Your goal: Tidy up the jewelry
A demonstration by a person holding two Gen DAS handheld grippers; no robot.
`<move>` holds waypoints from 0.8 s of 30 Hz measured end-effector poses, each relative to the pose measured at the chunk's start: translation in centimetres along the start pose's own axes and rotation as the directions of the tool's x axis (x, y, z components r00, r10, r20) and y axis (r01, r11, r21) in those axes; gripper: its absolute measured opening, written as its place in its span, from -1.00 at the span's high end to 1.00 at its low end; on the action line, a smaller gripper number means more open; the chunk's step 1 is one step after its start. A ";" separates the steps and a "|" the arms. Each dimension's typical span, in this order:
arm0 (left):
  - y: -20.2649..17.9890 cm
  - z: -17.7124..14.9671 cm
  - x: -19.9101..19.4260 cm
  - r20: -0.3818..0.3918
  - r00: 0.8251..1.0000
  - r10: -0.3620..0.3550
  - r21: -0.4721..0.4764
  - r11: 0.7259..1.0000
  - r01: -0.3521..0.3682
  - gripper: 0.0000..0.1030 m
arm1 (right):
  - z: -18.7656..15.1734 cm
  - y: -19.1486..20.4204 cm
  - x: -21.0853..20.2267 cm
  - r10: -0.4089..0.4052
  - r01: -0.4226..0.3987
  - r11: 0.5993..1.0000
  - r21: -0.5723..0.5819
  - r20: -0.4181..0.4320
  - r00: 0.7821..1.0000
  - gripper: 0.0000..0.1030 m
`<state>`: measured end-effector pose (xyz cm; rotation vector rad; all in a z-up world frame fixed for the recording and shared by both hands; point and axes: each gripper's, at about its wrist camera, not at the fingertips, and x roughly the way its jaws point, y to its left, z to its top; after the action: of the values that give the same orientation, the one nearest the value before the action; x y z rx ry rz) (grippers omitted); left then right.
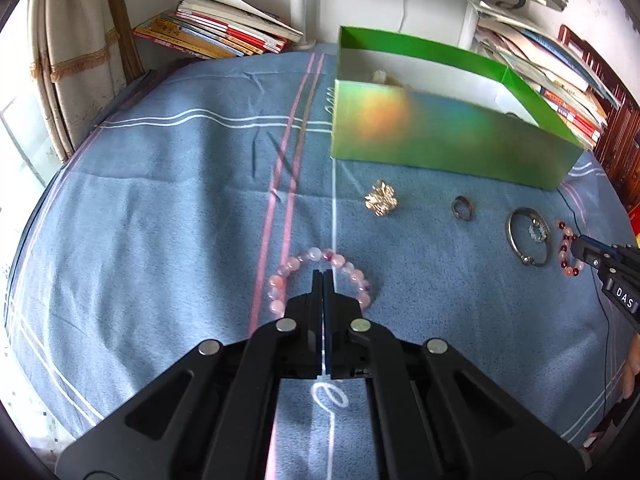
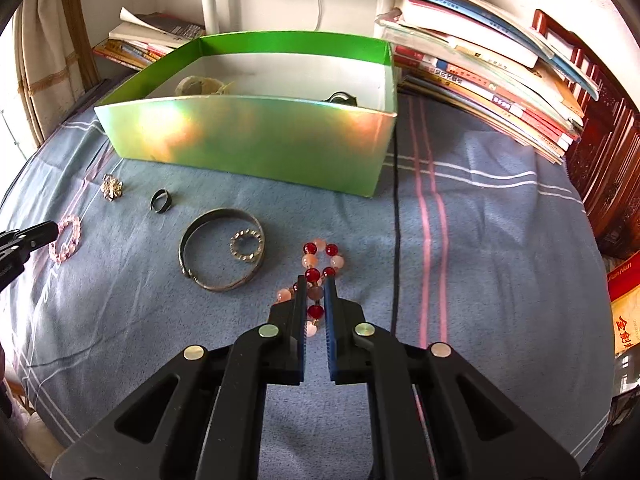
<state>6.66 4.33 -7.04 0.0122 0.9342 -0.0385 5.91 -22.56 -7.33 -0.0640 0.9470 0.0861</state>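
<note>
My left gripper (image 1: 322, 274) is shut, its tips over the pink bead bracelet (image 1: 280, 280) on the blue cloth; I cannot tell if it pinches a bead. My right gripper (image 2: 315, 280) is nearly closed around the red-and-pink bead bracelet (image 2: 320, 249), with beads between its fingers. A gold brooch (image 1: 380, 199), a dark ring (image 1: 463, 208), a metal bangle (image 1: 513, 240) and a small sparkly ring (image 2: 247, 245) inside it lie in a row. The green box (image 2: 256, 142) stands behind them and holds a few pieces.
Stacks of books (image 2: 492, 72) lie behind and right of the box, more books (image 1: 216, 28) at the back left. A black cable (image 2: 396, 216) runs across the cloth right of the box. A curtain (image 1: 76, 60) hangs at the left.
</note>
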 end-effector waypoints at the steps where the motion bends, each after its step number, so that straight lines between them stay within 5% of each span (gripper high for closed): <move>1: 0.4 0.1 -0.2 0.005 1.000 0.002 -0.008 1.000 -0.002 0.98 | 0.0 -0.2 -0.1 -0.002 0.002 1.000 0.004 0.003 1.000 0.83; 10: 2.1 0.4 0.0 -0.013 0.999 0.041 -0.059 0.997 -0.042 0.97 | -0.1 -0.8 0.1 0.015 -0.015 1.000 0.022 0.006 1.000 0.83; 15: 1.0 0.0 0.8 -0.013 1.000 0.017 -0.050 0.999 -0.018 0.41 | -0.1 -0.5 0.3 0.008 -0.008 1.000 0.019 -0.007 1.000 0.83; 24: 0.0 -0.4 1.8 -0.009 1.000 0.016 -0.012 1.000 -0.016 0.37 | 0.4 0.4 1.1 0.003 -0.002 1.000 0.005 -0.031 1.000 0.83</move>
<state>7.41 4.28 -8.74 0.0083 0.9435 -0.0179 6.83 -22.07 -7.99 -0.0593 0.9785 0.0851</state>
